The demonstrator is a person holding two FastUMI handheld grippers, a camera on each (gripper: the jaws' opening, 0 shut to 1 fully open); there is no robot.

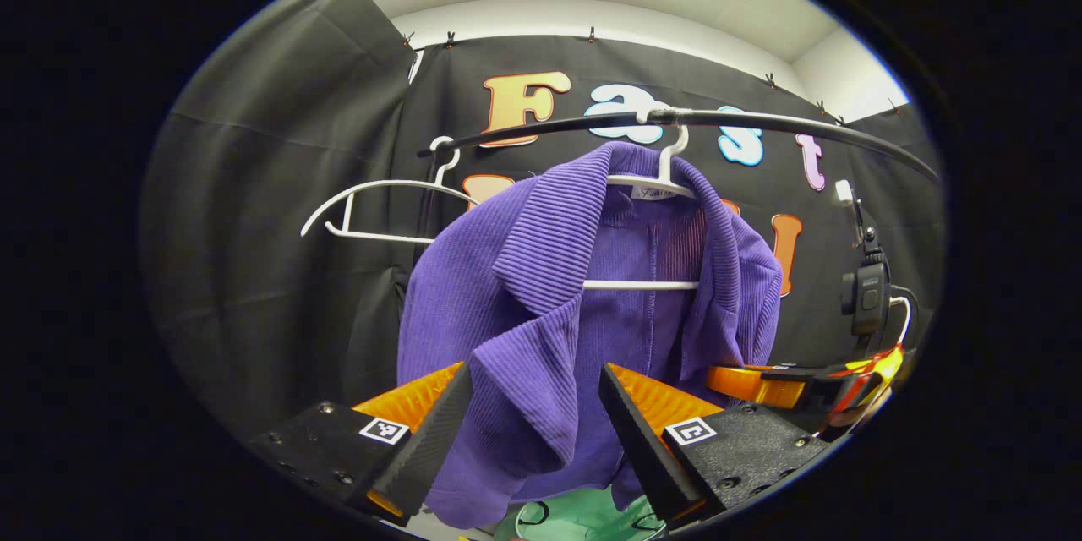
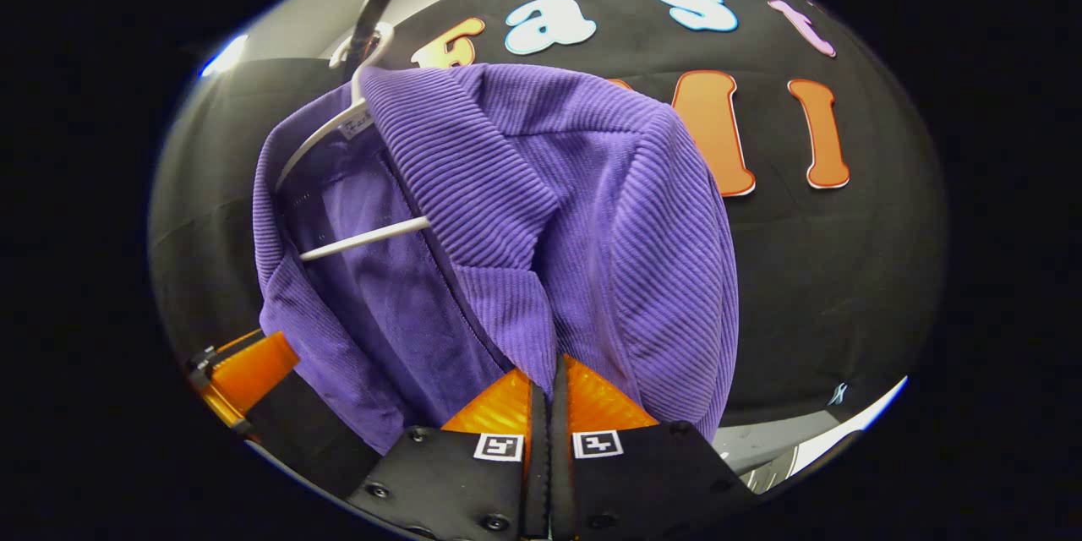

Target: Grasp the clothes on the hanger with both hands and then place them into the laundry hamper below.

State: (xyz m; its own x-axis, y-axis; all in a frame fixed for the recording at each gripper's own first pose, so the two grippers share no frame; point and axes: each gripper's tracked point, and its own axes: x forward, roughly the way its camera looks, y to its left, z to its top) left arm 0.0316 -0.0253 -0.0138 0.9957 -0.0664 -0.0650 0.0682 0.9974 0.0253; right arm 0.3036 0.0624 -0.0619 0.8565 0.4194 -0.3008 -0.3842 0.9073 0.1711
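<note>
A purple corduroy jacket (image 1: 541, 270) hangs on a white hanger (image 1: 642, 284) from a black rail (image 1: 761, 120). My left gripper (image 1: 534, 372) is open, its fingers standing either side of the jacket's left front panel without closing on it. In the right gripper view the jacket (image 2: 592, 211) looms close, and my right gripper (image 2: 549, 376) is shut with a fold of its lower right side pinched at the tips. From the left gripper view the right gripper (image 1: 761, 385) reaches in at the jacket's right edge. A green hamper (image 1: 592, 520) lies below.
An empty white hanger (image 1: 372, 211) hangs on the rail to the left of the jacket. A black device on a stand (image 1: 866, 296) is at the far right. The left gripper's finger (image 2: 254, 372) shows at the lower left of the right gripper view.
</note>
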